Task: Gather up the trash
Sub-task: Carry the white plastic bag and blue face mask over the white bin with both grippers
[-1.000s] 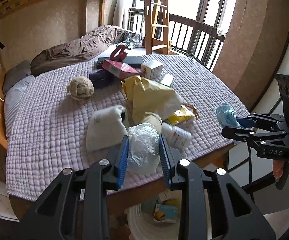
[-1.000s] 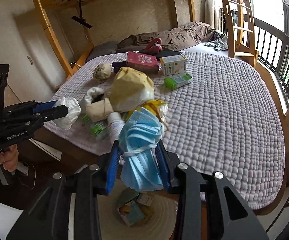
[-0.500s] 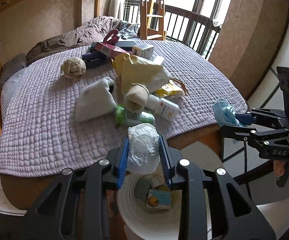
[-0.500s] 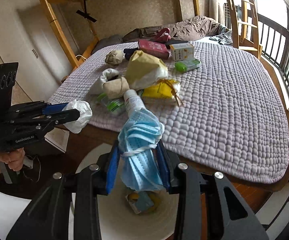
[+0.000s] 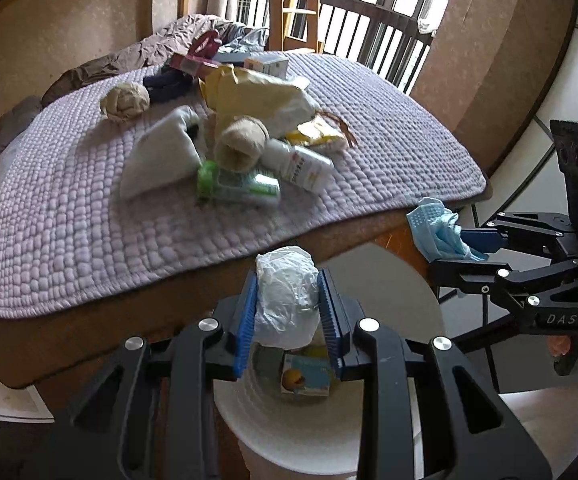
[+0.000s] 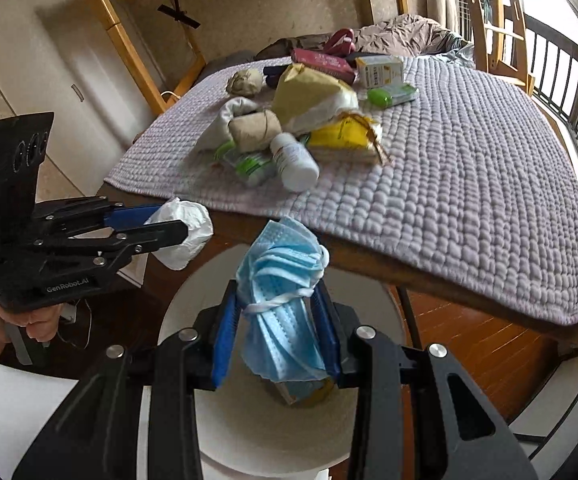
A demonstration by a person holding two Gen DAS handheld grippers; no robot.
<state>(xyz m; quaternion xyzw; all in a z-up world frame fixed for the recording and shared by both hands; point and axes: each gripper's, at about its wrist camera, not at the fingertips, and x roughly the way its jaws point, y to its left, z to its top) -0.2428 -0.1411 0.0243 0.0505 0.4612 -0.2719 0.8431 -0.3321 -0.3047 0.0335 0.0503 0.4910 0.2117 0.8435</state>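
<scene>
Left wrist view: left claw [image 5: 289, 312] clenched on crumpled plastic bag [image 5: 287, 300], right claw [image 6: 277, 328] on blue masks [image 6: 285, 300], white bin [image 5: 389, 420] directly beneath both; risk: light, clingy pieces snagging ribbed pads [image 5: 247, 316], falling outside the rim

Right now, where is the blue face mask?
The blue face mask is clamped in the right gripper, above the white bin beside the bed's edge.

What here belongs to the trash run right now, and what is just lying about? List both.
In hand: crumpled white bag in left claw; blue masks in right claw; white bin below.

Lying about on the bed: white bottle, yellow packet, paper ball.
</scene>
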